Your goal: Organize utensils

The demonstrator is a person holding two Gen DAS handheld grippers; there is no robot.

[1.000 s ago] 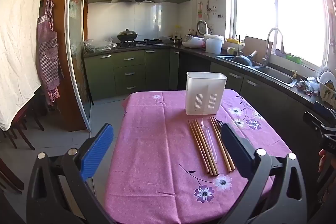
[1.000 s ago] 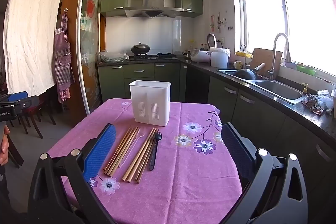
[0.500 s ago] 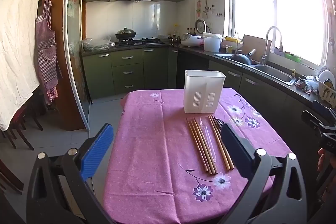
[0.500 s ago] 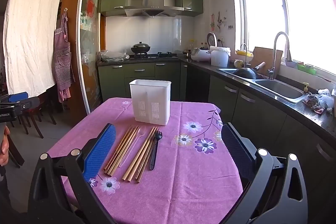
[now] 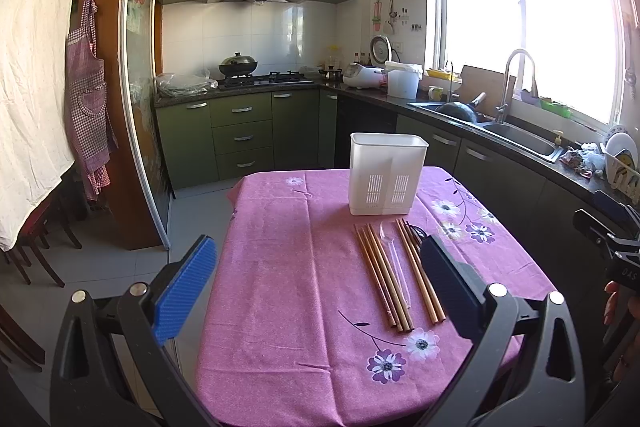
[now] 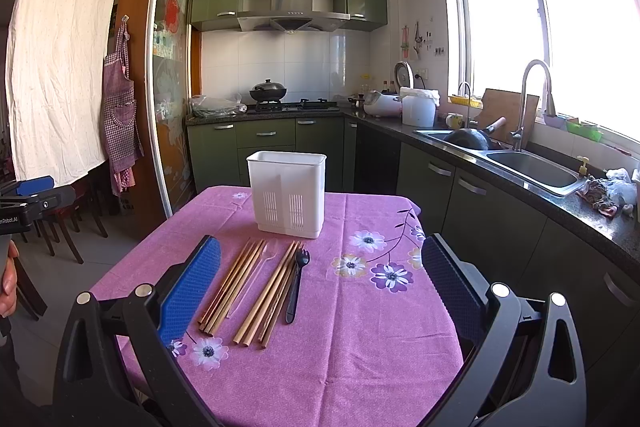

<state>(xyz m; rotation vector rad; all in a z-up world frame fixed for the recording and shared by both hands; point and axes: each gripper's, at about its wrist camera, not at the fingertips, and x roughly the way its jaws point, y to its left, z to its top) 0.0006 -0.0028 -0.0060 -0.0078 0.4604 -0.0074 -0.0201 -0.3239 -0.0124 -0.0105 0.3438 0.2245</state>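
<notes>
Above the near edge of the counter, both of your claws hang with jaws spread wide and nothing between them. Your right claw (image 6: 320,291) is over the near right part of the purple floral cloth, touching nothing; your left claw (image 5: 316,291) hovers off the near left corner, equally empty.

Just ahead of the right claw's left pad lie the utensils, side by side and pointing toward the far edge: a left bundle of wooden chopsticks (image 6: 232,287), a clear plastic spoon (image 6: 256,275), a right bundle of chopsticks (image 6: 270,293), and a black plastic fork (image 6: 296,283) outermost on the right. Beyond them, toward the far edge, stands the white utensil holder (image 6: 286,199), upright, with what looks like a divider down the middle and, as far as its front shows, nothing in it.

So you are at the start: nothing is sorted yet. The next move probably calls for lowering one claw over a single item. The fork is easiest for your right. Close on its handle without dragging the neighbouring chopsticks.
</notes>
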